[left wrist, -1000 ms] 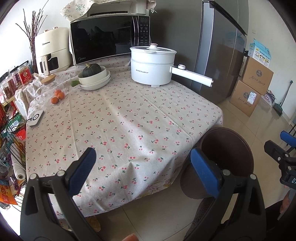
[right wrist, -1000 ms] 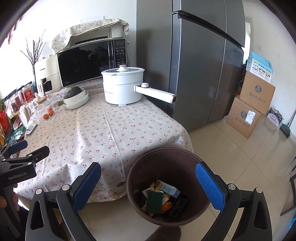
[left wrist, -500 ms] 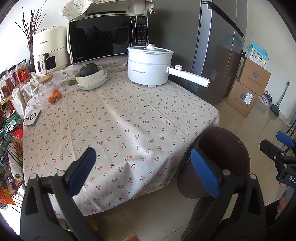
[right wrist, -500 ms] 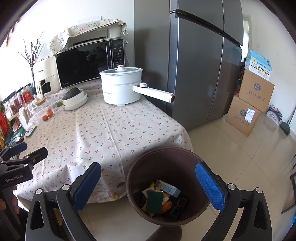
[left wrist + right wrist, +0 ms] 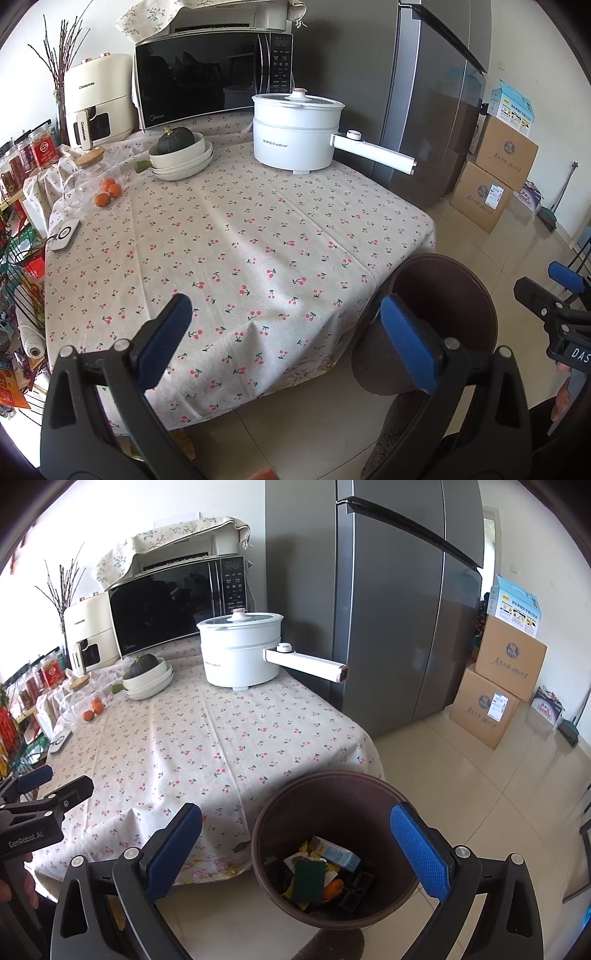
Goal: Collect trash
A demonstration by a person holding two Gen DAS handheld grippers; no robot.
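Right wrist view: right gripper (image 5: pixel 295 845) hangs over the brown bin (image 5: pixel 376 782) off the tabletop's near corner, jaws wide, empty. Trash (image 5: pixel 321 871) lies inside. Left gripper (image 5: pixel 284 332) likewise open. Risk: knocking the bin, spilling it.

Bright daylight from the left, soft shadows, sharp focus, strong fisheye bending, dark corners.

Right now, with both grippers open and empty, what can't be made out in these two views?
- Left wrist view: the contents of the dark brown round trash bin are hidden by its near wall and the left gripper.
- Right wrist view: items under the green scouring pad are covered.
- Left wrist view: the right gripper is cut off by the edge.
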